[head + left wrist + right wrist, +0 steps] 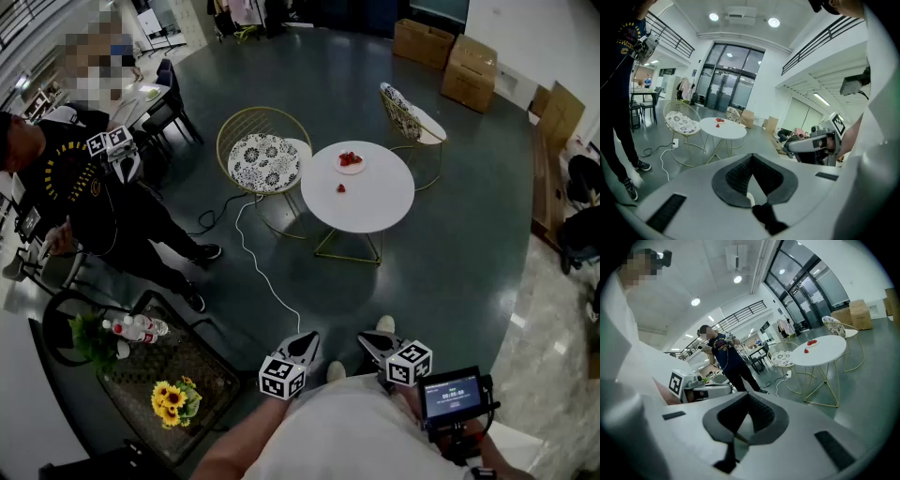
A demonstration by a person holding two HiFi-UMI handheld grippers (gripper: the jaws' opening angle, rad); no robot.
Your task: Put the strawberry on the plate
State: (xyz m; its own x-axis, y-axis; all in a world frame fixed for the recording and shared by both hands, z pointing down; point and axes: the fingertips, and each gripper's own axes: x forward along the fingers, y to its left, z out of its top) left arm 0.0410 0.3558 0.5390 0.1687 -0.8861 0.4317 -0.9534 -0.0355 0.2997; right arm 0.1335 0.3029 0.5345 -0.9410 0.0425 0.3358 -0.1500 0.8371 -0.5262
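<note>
A: Where was the strawberry point(340, 188)?

B: Well ahead of both hand-held grippers, lying alone on the round table point(380, 202). It was near the plate point(352, 172) but apart from it (the plate already held some red fruit).

A: And the grippers?

B: The left hand-held gripper point(304, 340) and the right hand-held gripper point(376, 343) were both closed on nothing, low by the person's body.

A: What did a good start call for?

B: Walking up close first, I'd judge. Then opening one gripper before reaching and closing gently, since the fruit looked soft.
</note>
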